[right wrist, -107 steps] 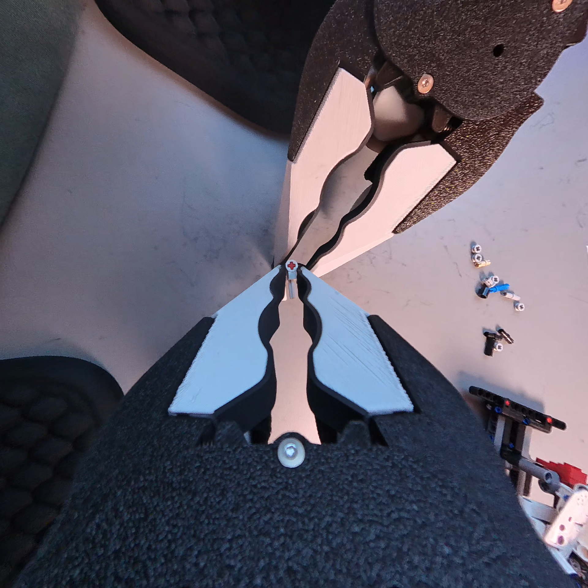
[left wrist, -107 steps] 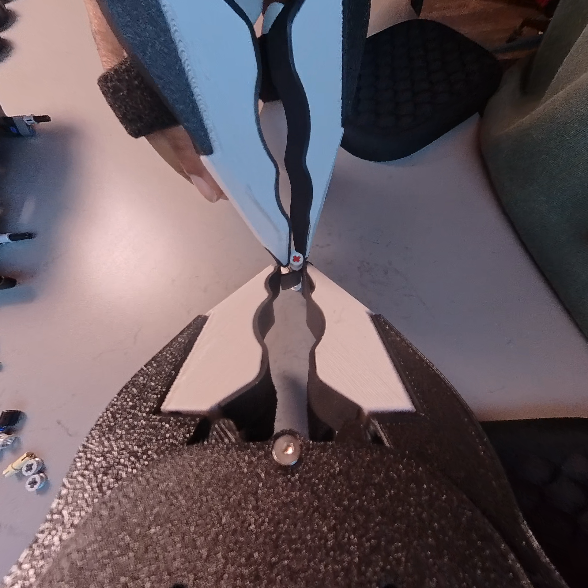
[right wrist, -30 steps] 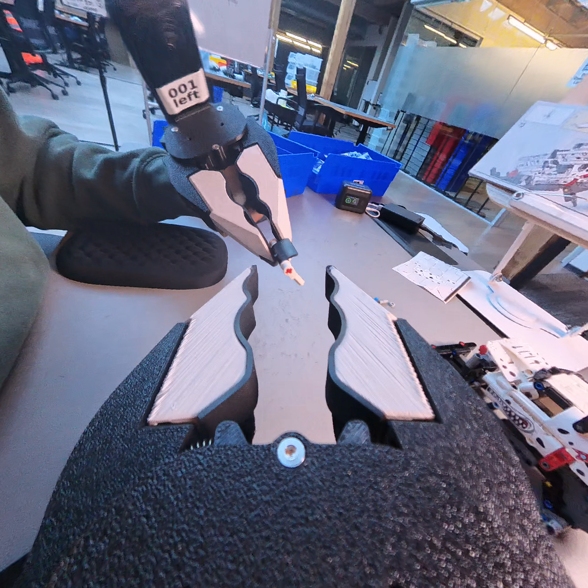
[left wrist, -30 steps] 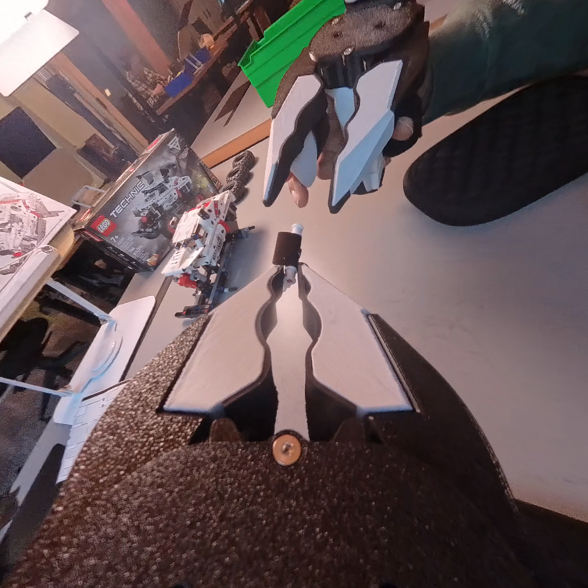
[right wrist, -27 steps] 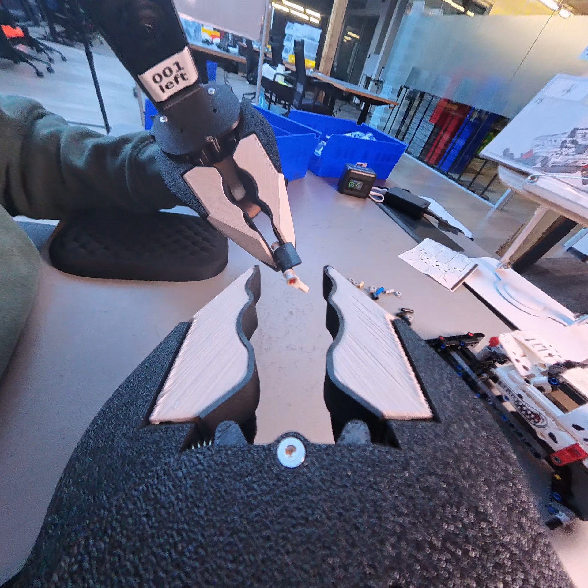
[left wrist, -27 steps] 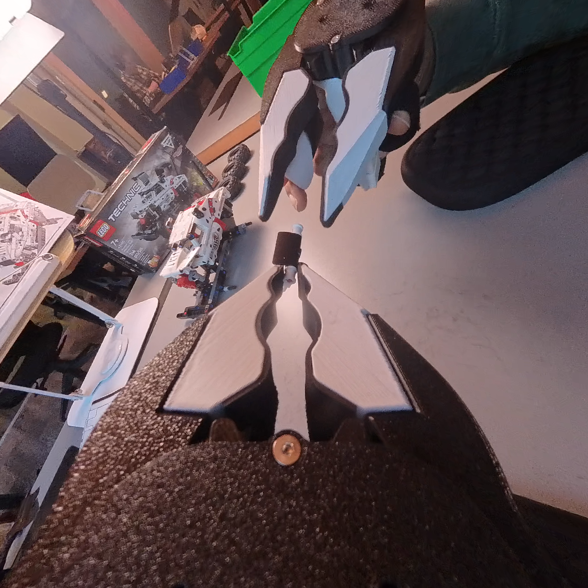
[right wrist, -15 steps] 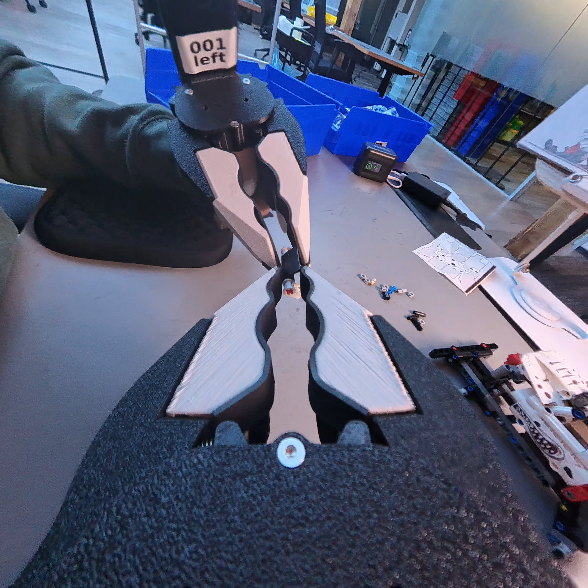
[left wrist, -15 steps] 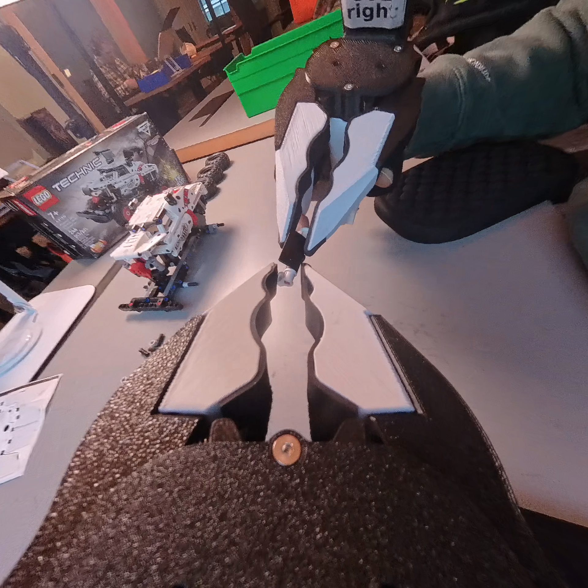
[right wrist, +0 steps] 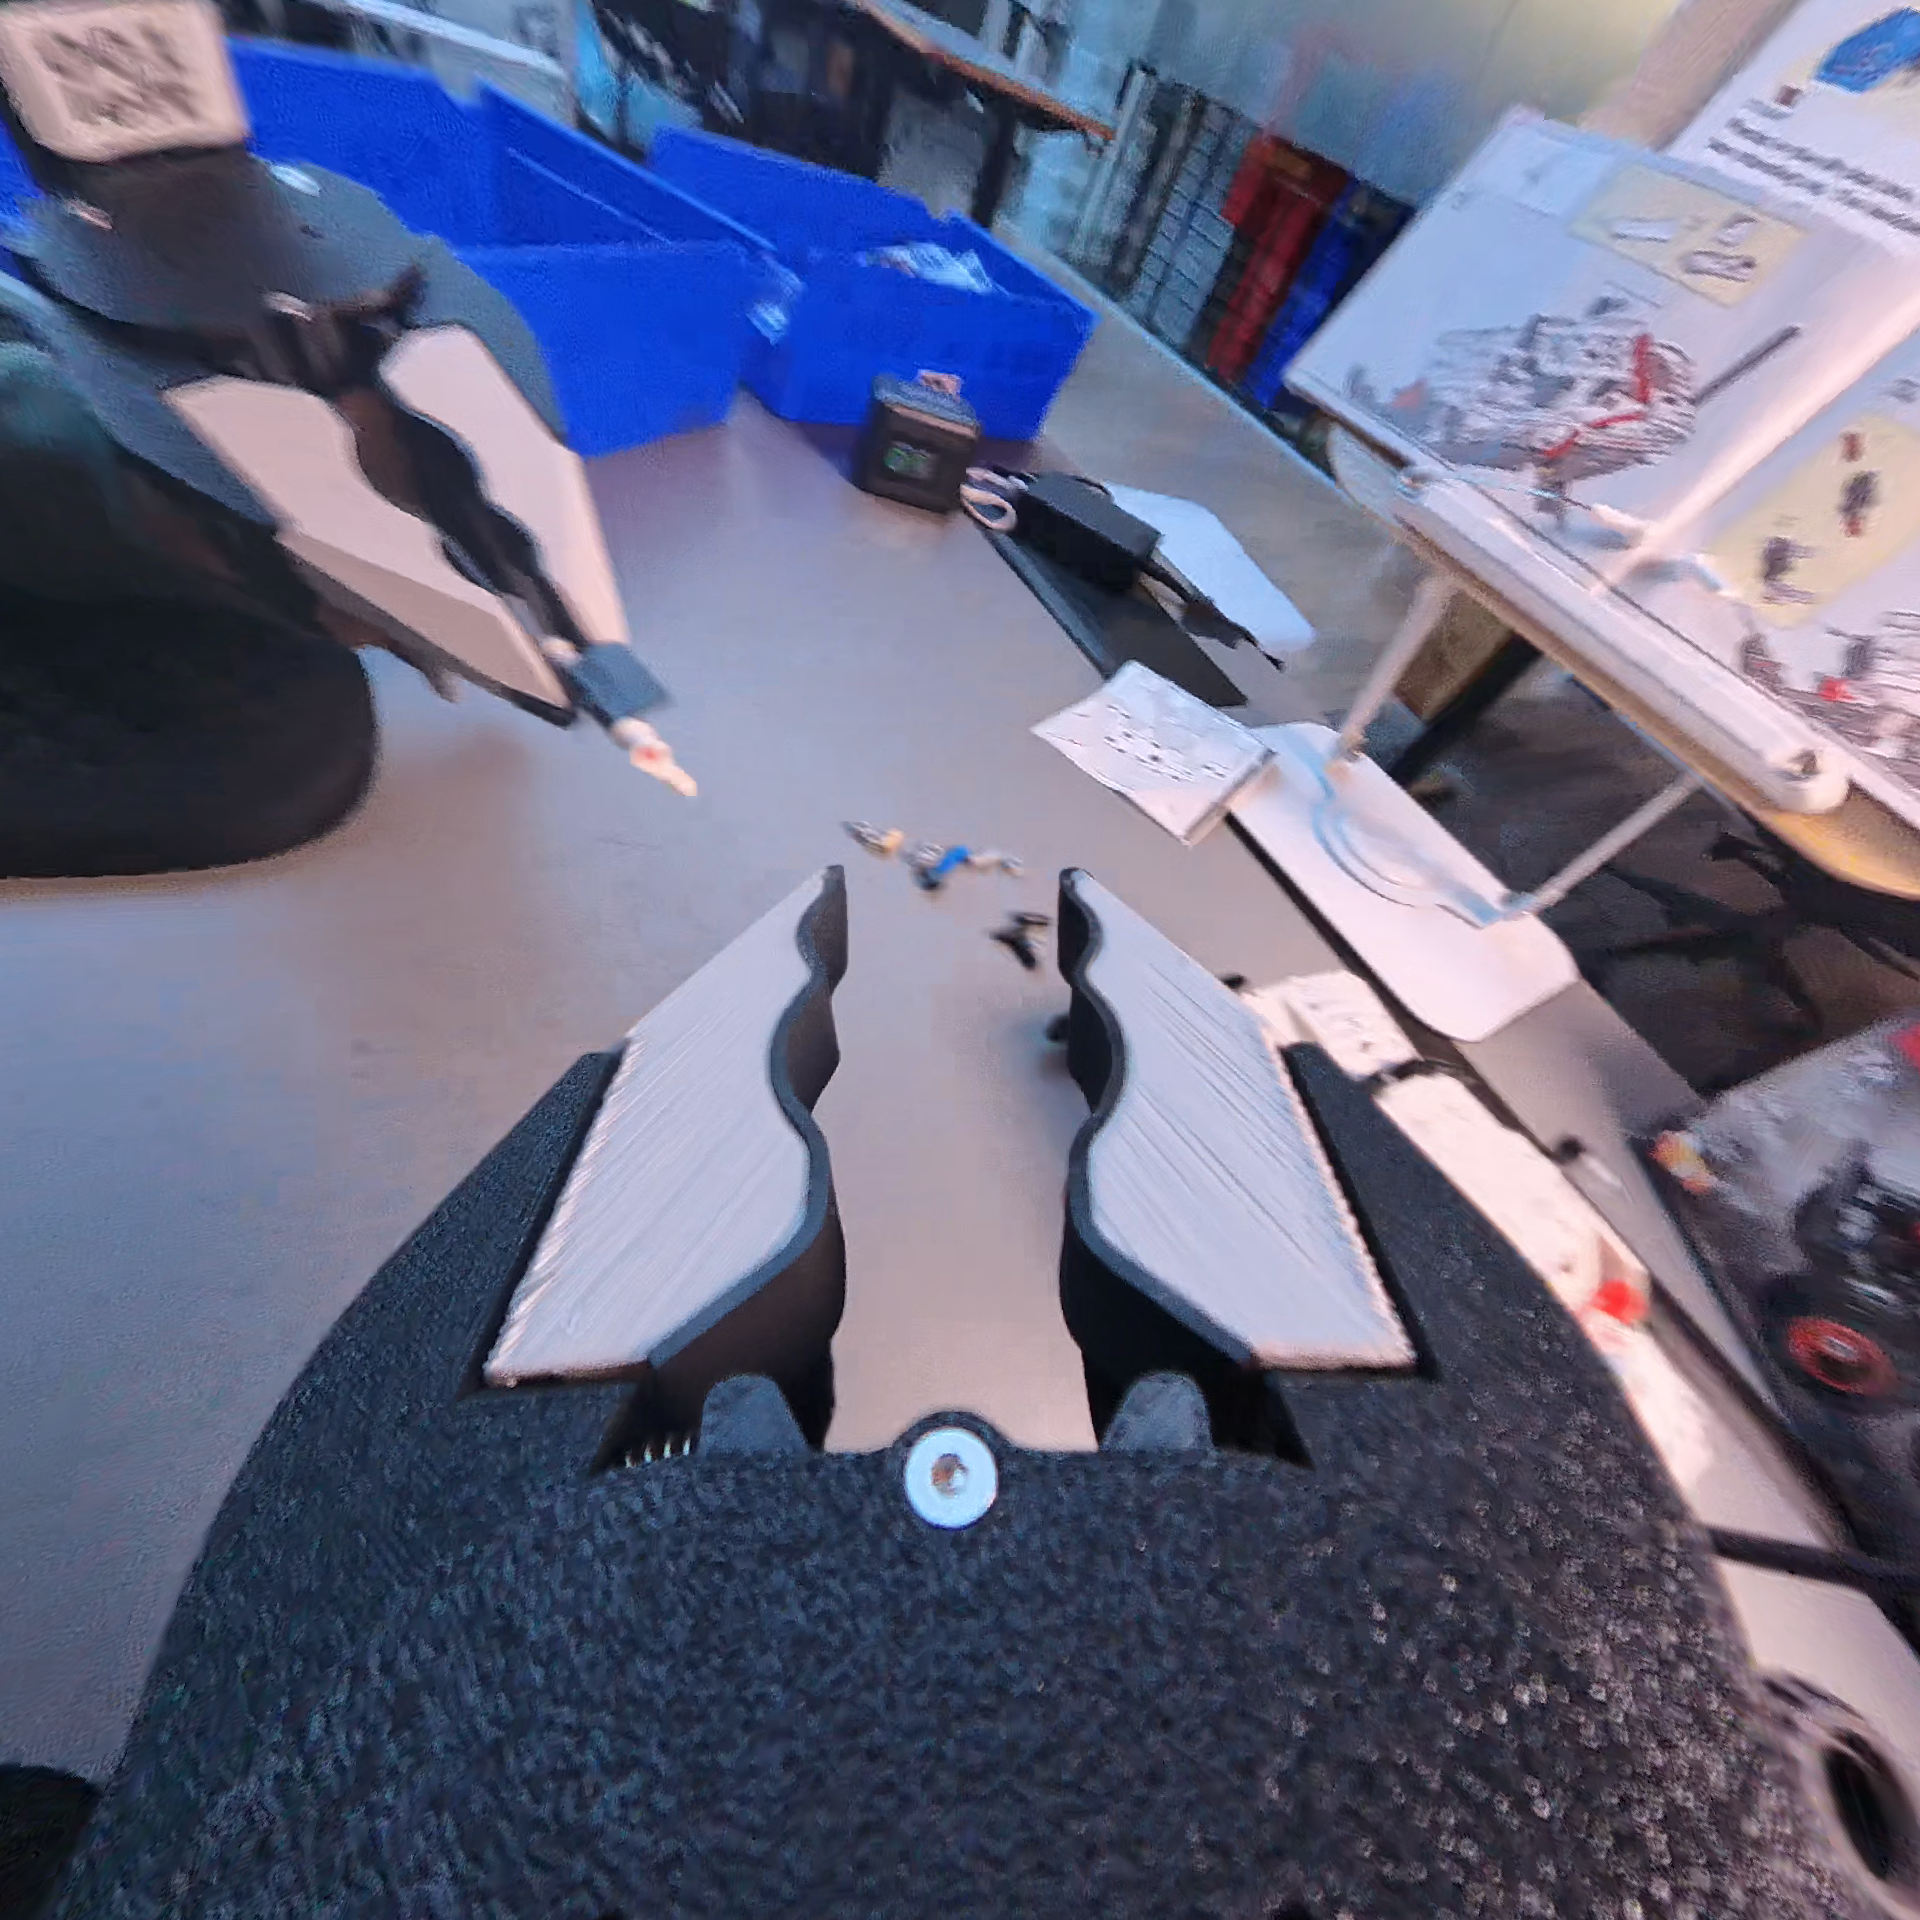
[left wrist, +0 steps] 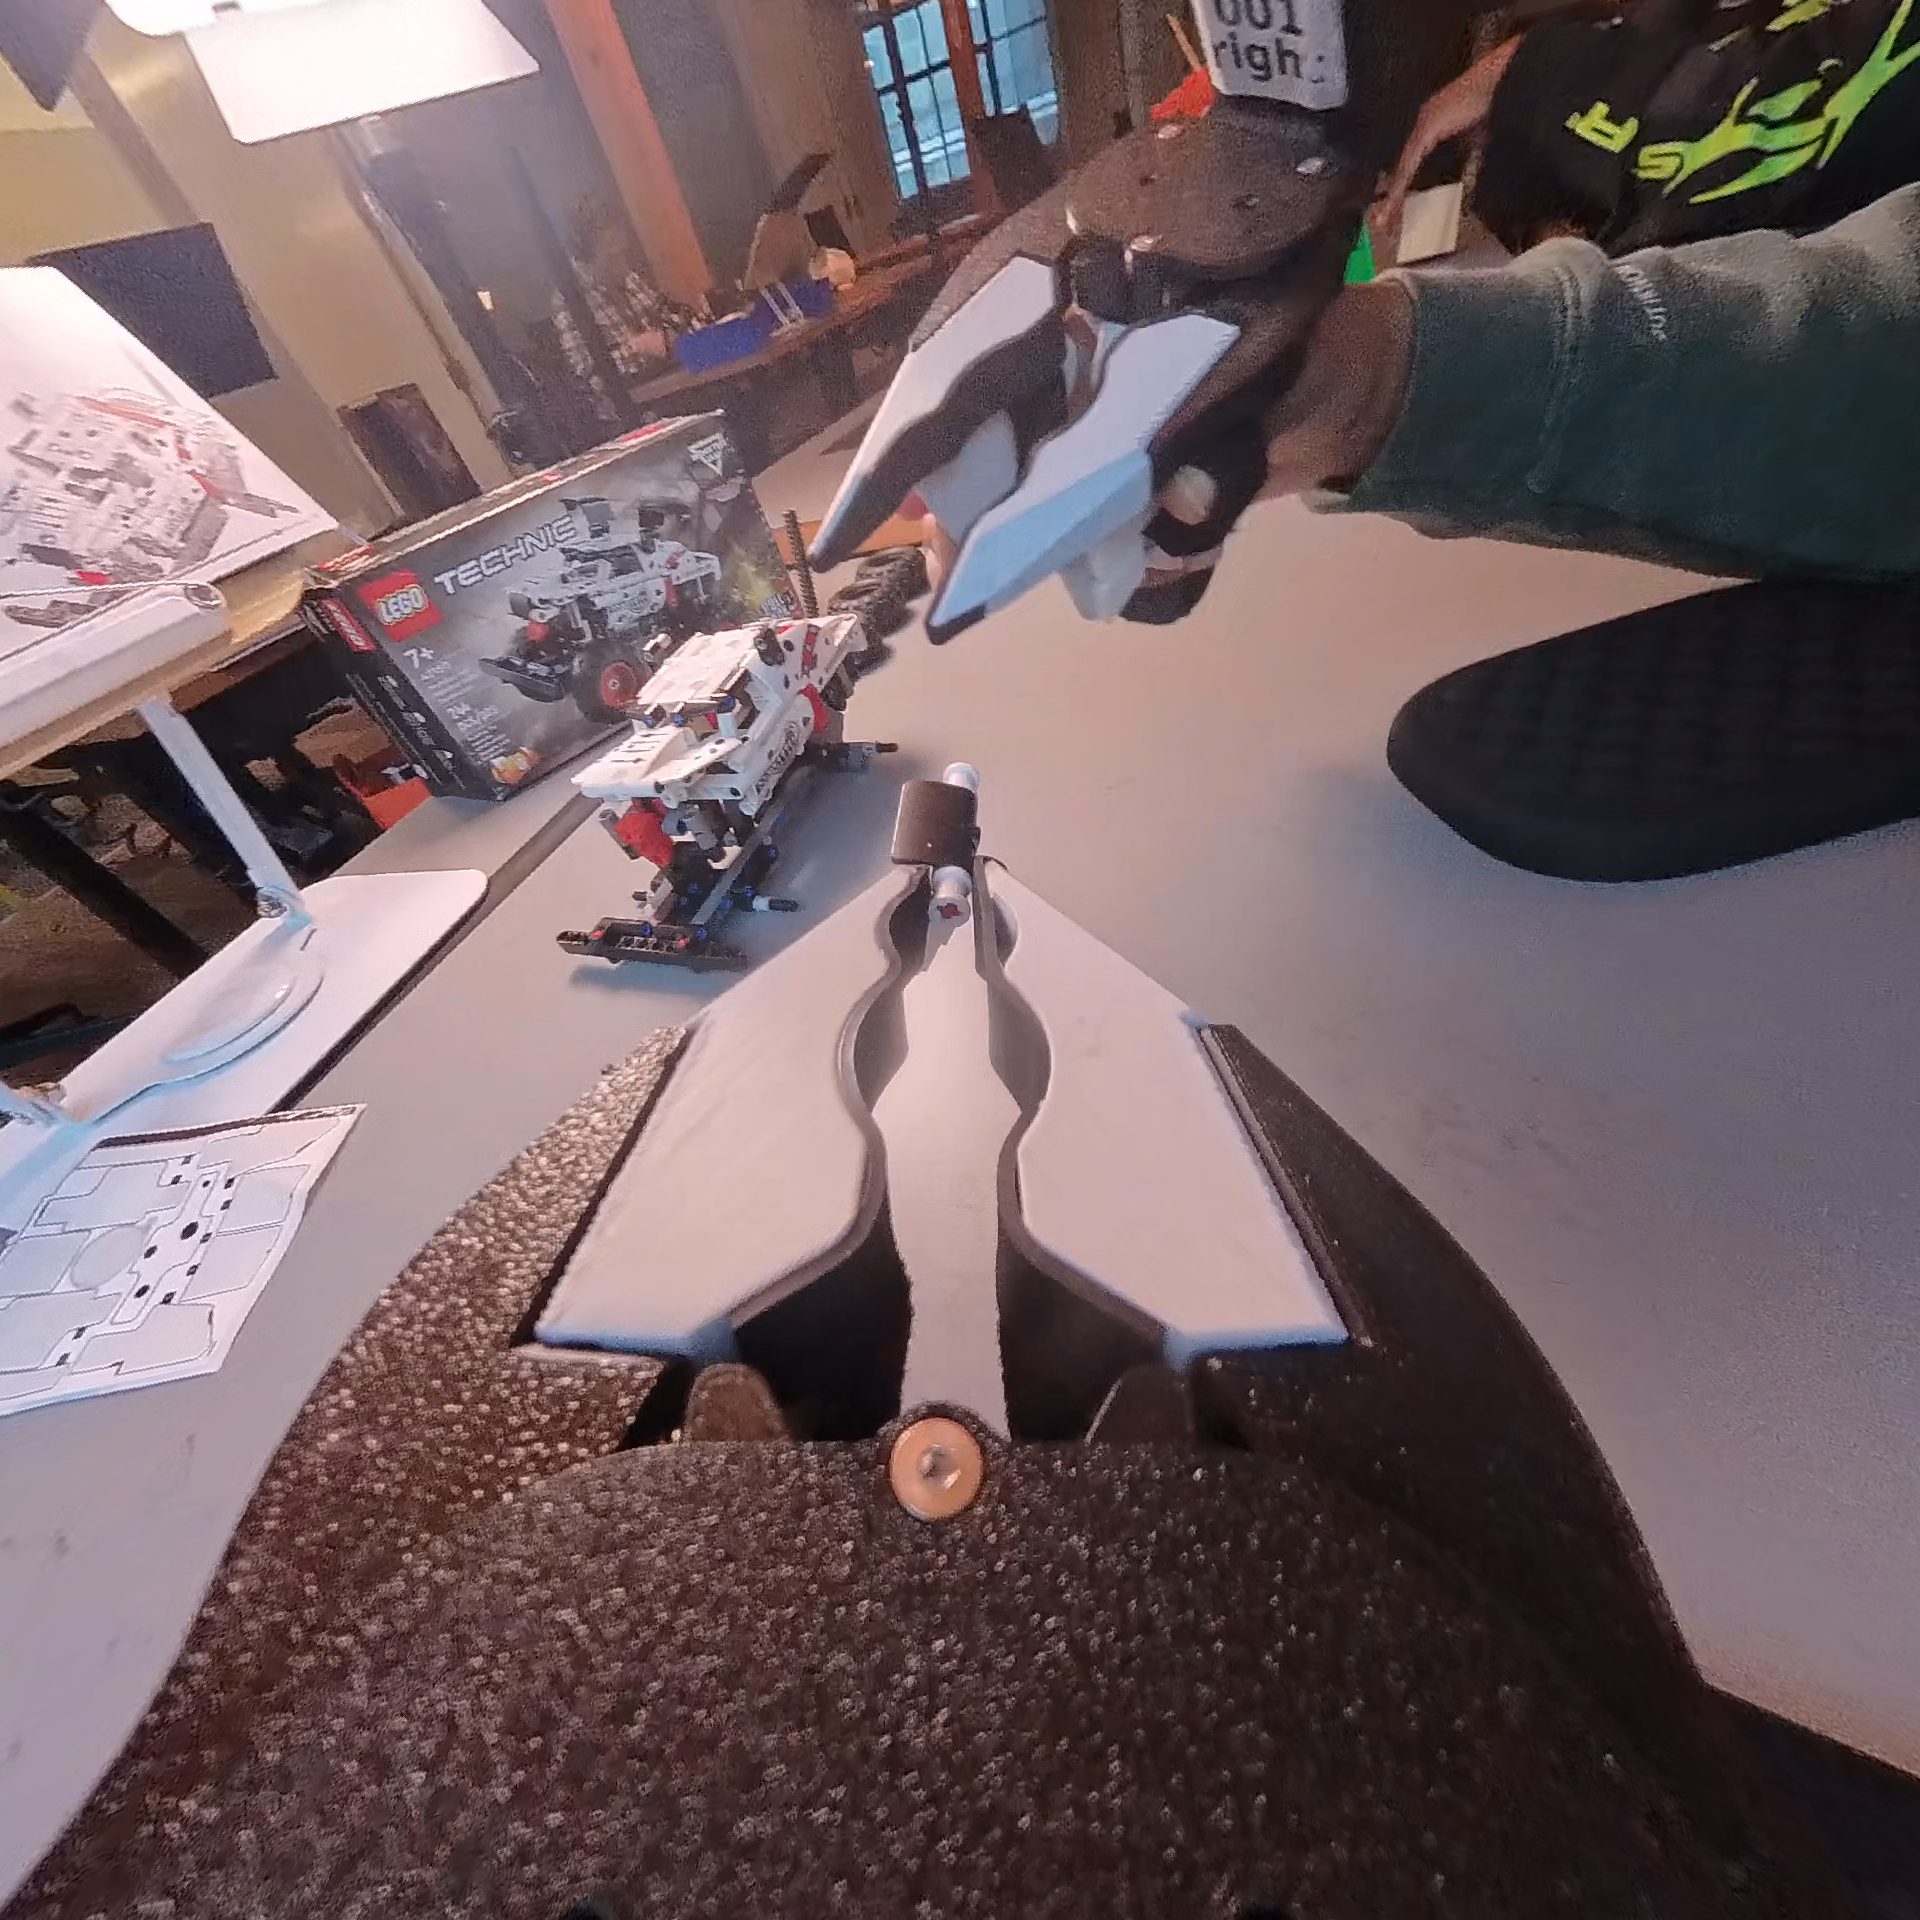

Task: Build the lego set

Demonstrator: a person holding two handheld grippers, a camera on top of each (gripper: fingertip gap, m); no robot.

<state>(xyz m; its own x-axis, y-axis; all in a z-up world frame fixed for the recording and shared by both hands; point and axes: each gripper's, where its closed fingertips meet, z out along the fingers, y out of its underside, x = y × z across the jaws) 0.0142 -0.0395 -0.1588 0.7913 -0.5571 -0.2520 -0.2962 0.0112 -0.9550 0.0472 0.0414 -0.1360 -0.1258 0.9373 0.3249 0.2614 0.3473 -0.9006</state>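
while left claw (left wrist: pixel 948 883) pinches axle piece (left wrist: pixel 938 821), right claw (right wrist: pixel 951 914) gapes above table (right wrist: pixel 416 987).

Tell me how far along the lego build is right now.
Done: the white truck body sits largely built on its chassis on the table. In hand: the left gripper is shut on a small axle with a black sleeve; the right gripper is open and empty. Left: the black tyres lie unmounted behind the truck, and loose small parts lie on the table.

Black textured grippers, pale fingers (left wrist: pixel 748 1132), green sleeve (left wrist: pixel 1662 395)
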